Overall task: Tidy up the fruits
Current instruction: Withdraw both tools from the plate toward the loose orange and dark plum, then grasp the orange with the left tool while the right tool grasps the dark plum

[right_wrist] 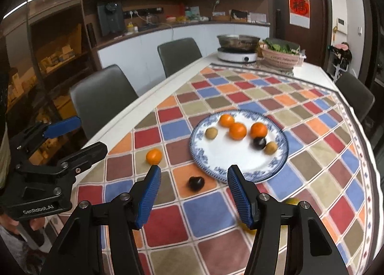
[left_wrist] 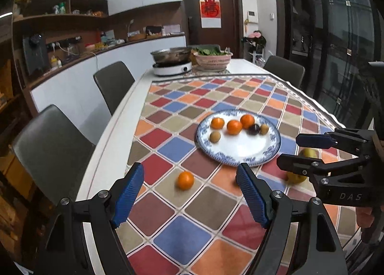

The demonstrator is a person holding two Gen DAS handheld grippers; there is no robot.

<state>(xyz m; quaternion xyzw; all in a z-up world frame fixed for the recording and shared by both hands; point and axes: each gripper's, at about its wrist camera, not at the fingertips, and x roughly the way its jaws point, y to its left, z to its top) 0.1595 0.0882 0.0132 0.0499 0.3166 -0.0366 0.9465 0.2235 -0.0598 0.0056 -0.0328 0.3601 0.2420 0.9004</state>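
On the desk [left_wrist: 115, 145] with its chequered cloth, the blue-rimmed plate [right_wrist: 276, 171] already carries three oranges, a dark plum and two brownish fruits. Still loose on the cloth are an orange [left_wrist: 185, 180], a dark plum [right_wrist: 196, 183] just short of the plate's near rim, and yellow fruits [left_wrist: 296, 177] half hidden behind my right tongs [left_wrist: 286, 151]. My left tongs [left_wrist: 190, 194] are spread wide and empty, lined up on the loose orange. The right tongs are also empty, parted with nothing between the pads, aimed towards the loose plum.

My worries from here: round fruit rolls, so a pad that nudges the orange or plum before closing could send it off across the cloth. The plum lies close to the plate, so a low approach may knock the rim and jostle the fruit on it. Both tongs work near each other, and crossing paths could make them collide.
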